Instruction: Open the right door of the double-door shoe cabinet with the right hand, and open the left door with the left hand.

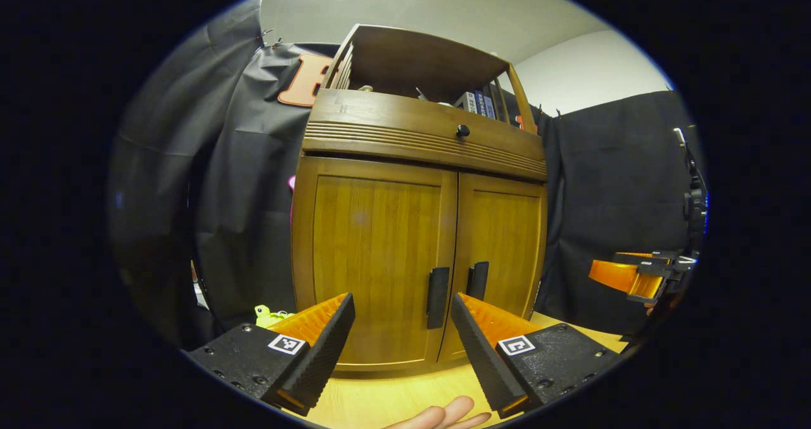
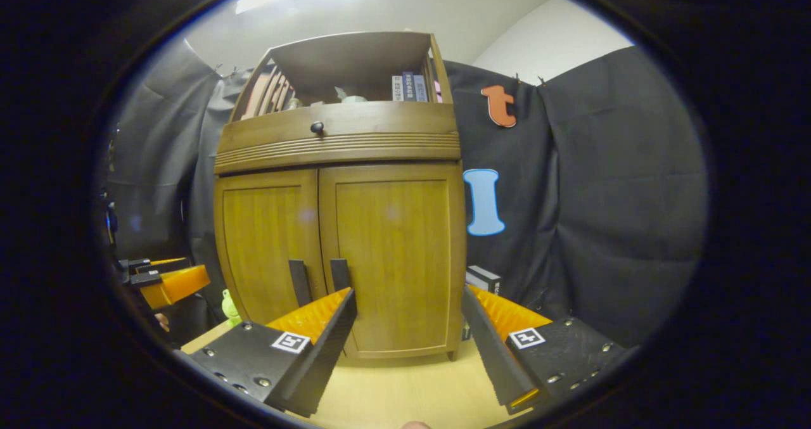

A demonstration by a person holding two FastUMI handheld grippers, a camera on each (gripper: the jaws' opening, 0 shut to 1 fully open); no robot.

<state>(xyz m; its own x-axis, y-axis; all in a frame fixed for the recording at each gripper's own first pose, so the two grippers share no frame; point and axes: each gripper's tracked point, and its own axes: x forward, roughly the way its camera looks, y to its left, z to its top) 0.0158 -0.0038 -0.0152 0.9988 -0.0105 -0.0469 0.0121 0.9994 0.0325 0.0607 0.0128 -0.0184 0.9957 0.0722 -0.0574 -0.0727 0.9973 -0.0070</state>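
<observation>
Left gripper view first: the left gripper [image 1: 401,327] has its fingers spread wide with nothing between them, aimed straight at the cabinet [image 1: 418,226]. Both doors are closed. The left door [image 1: 374,258] takes up most of the middle of the shot, and its black handle [image 1: 437,297] sits right in the gap between the two fingers, further back, not touching either one. The right door [image 1: 504,251] has its own handle [image 1: 478,281] just beside the first. Above the doors there's a drawer with a little black knob [image 1: 462,130], and an open shelf on top with some books [image 1: 478,102]. Off on the right edge you can see the right gripper [image 1: 627,278], well apart from the cabinet. A few fingertips [image 1: 443,415] poke in at the bottom, over the light wood floor [image 1: 393,397]. There's a small green toy [image 1: 269,315] low on the cabinet's left side.

Right gripper view: same deal, the right gripper [image 2: 408,324] is wide apart and empty, pointed at the right door [image 2: 393,258]. The right handle [image 2: 340,275] stands just behind the tip of the view's left finger; can't tell if they touch. The left handle [image 2: 298,282] is next to it on the left door [image 2: 266,245]. A small box [image 2: 483,279] sits by the cabinet's right side, near the black cloth.
</observation>
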